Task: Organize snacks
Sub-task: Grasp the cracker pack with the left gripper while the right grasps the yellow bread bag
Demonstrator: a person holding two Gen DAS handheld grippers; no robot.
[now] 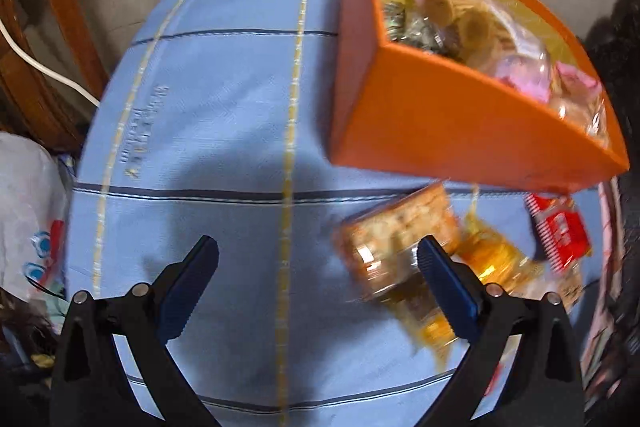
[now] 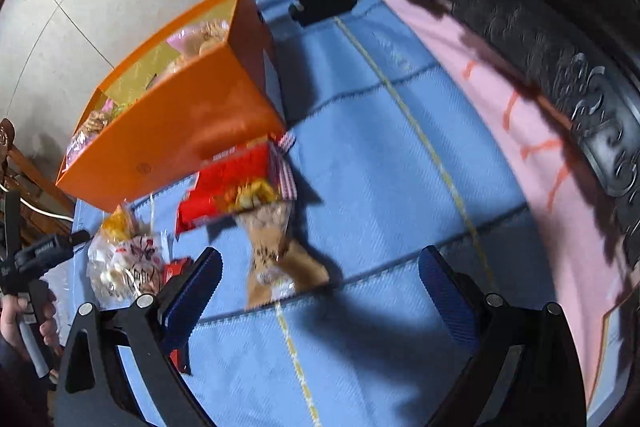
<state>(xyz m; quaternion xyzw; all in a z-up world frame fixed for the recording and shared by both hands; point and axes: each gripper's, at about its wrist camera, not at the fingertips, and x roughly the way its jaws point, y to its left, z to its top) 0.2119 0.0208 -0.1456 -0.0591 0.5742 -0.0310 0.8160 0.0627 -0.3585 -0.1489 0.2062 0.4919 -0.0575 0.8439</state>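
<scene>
An orange box [image 1: 448,115] with a gold lining holds several wrapped snacks; it also shows in the right wrist view [image 2: 180,139]. In front of it on the blue cloth lie loose snacks: a clear pack of brown biscuits [image 1: 396,239], a yellow-gold pack [image 1: 496,259] and a red packet [image 1: 560,231]. My left gripper [image 1: 318,275] is open and empty, its right finger over the biscuit pack. My right gripper [image 2: 320,281] is open and empty above the cloth, just in front of a tan biscuit pack [image 2: 272,247], a red packet [image 2: 236,187] and a clear bag of white snacks [image 2: 124,271].
The blue checked cloth [image 1: 224,115] covers the table. A pink cloth [image 2: 516,131] and dark carved wood [image 2: 560,27] lie to the right. A wooden chair [image 1: 52,39], a white cable and a white plastic bag [image 1: 28,211] are on the left. The left gripper's handle [image 2: 36,259] shows at the left edge.
</scene>
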